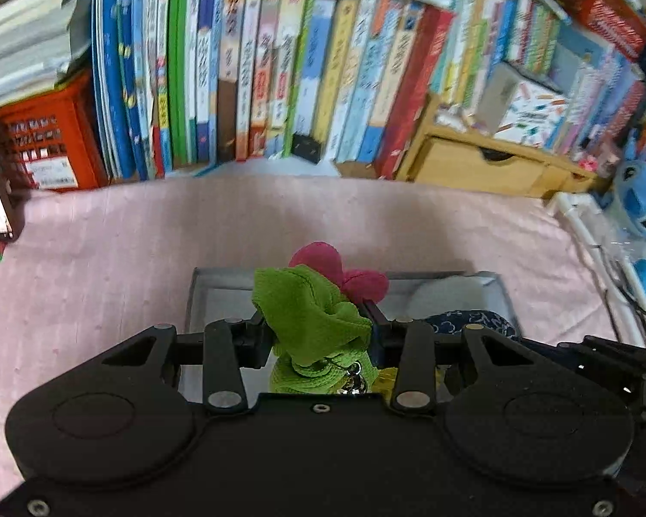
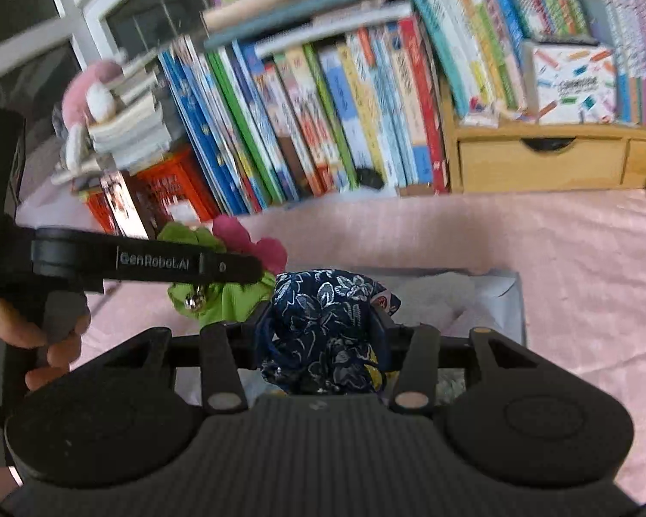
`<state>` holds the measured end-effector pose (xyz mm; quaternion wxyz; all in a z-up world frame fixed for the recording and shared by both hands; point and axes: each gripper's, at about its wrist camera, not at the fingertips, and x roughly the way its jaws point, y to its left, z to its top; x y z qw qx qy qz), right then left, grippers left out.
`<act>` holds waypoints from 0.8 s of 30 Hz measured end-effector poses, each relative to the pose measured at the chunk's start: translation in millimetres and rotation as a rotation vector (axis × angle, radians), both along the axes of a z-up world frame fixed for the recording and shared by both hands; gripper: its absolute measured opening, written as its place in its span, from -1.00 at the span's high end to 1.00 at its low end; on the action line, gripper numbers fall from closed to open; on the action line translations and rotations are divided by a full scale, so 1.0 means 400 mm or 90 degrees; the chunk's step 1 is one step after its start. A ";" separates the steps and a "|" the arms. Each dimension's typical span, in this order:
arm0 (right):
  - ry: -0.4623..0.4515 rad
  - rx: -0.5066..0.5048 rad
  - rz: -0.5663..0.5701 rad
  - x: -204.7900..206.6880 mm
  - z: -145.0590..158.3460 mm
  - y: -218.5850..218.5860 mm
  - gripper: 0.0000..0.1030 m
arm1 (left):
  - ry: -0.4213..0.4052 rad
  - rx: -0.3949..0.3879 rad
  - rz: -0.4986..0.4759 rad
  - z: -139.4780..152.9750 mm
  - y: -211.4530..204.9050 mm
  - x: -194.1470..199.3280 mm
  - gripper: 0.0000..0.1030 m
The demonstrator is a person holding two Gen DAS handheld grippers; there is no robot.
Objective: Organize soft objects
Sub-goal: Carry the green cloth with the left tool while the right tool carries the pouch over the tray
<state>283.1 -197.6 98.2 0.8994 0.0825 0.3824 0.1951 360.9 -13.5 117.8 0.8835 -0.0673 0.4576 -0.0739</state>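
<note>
I hold the left gripper with its fingers pinching a green knitted soft toy. The toy carries red-pink lobes at its top and a small metal bell low on its body. In the left wrist view the toy sits above the near left part of a shallow grey storage box, which lies on the pink cloth covering the bench.

I hold the right gripper with its fingers pinching a navy pouch with a white floral print. The pouch bulges out above and below the fingers. It sits above the near edge of the same grey box, and white soft material lies inside the box toward its right side.

In the right wrist view the left gripper crosses the frame at left, and the green toy hangs just beside the pouch on its left. A person's hand grips the left gripper's handle at the left edge.

Along the far edge of the bench stand a row of upright books, an orange crate at the far left and a wooden drawer unit at the far right. A blue plush toy sits at the right edge of the bench.
</note>
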 end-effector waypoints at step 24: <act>0.050 -0.165 0.079 0.125 -0.104 0.126 -0.01 | 0.081 -0.002 -0.008 -0.114 0.024 0.086 0.21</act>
